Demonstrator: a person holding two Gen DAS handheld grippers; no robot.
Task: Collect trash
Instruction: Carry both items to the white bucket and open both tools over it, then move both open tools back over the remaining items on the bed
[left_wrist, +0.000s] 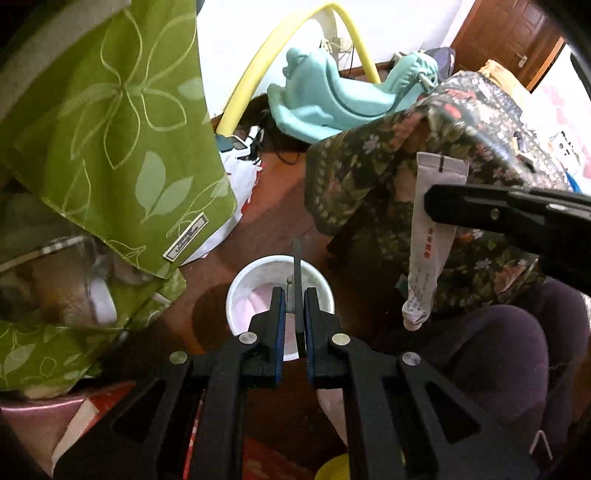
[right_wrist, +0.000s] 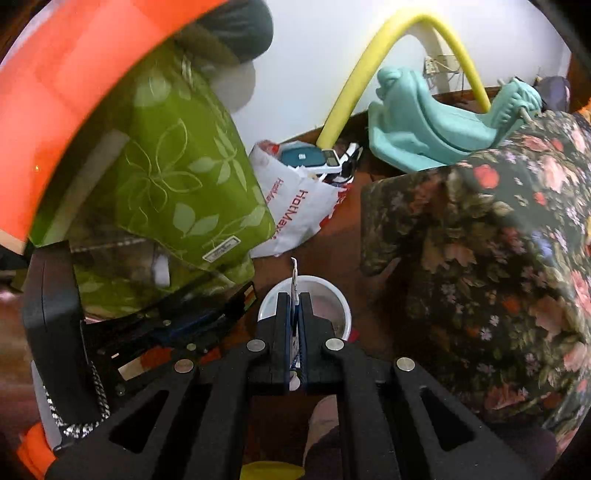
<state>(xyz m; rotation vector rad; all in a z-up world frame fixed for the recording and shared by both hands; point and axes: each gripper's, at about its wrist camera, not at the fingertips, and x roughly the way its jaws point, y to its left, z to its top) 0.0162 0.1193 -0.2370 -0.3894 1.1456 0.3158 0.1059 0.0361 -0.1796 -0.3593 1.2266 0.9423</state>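
Note:
A small white bin (left_wrist: 240, 291) stands on the brown floor, pink inside. My left gripper (left_wrist: 295, 291) hangs right over it, shut on a thin dark flat piece of trash (left_wrist: 297, 258) seen edge-on. From the right, my right gripper (left_wrist: 430, 206) is shut on a white squeezed tube (left_wrist: 424, 266) with red print that hangs down beside the bin. In the right wrist view the right gripper (right_wrist: 294, 295) pinches that tube (right_wrist: 294, 273) edge-on above the bin's rim (right_wrist: 343, 302). The left gripper (right_wrist: 247, 291) reaches in from the left.
A green leaf-patterned cloth (left_wrist: 122, 122) hangs at the left and a dark floral cloth (right_wrist: 491, 236) at the right. Behind lie a white shopping bag (right_wrist: 295, 210), a teal rocking toy (left_wrist: 332, 99) and a yellow hoop (right_wrist: 369, 66). Purple-trousered legs (left_wrist: 498, 350) are near.

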